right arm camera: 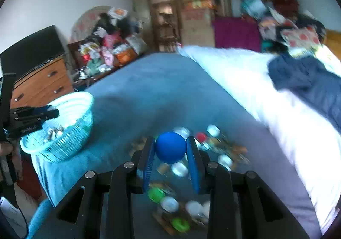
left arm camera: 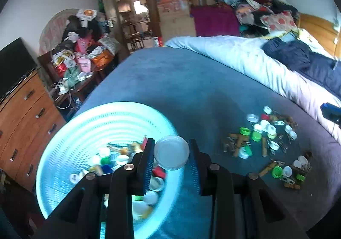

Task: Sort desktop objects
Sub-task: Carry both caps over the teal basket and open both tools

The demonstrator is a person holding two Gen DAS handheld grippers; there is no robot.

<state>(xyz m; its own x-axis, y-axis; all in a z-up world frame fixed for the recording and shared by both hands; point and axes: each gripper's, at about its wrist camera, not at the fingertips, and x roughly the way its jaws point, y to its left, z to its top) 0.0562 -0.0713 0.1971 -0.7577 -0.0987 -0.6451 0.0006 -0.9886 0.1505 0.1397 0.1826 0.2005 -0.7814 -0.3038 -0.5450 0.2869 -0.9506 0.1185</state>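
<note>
You're partway through: the basket [left arm camera: 70, 132] at the bed's left edge already holds a heap of lids and clips, but two loose clusters of caps and clips [left arm camera: 264, 132] wait on the blue blanket [left arm camera: 170, 81]. Your left gripper [left arm camera: 171, 153] is clamped on a white lid [left arm camera: 171, 154] above the basket rim. Your right gripper [right arm camera: 170, 147] pinches a blue cap [right arm camera: 170, 147] over the pile. Nothing blocks the way; the white duvet [left arm camera: 245, 58] sits well clear.

Basket [left arm camera: 64, 153]: near rim and part of its contents hidden behind left gripper [left arm camera: 171, 154].
Loose pile [right arm camera: 213, 149]: motion-blurred in right wrist view; items not identifiable; partly hidden by right gripper [right arm camera: 170, 148].
Other gripper's tip [left arm camera: 331, 111]: cut by right edge.
Room clutter [right arm camera: 106, 47]: blurred.
</note>
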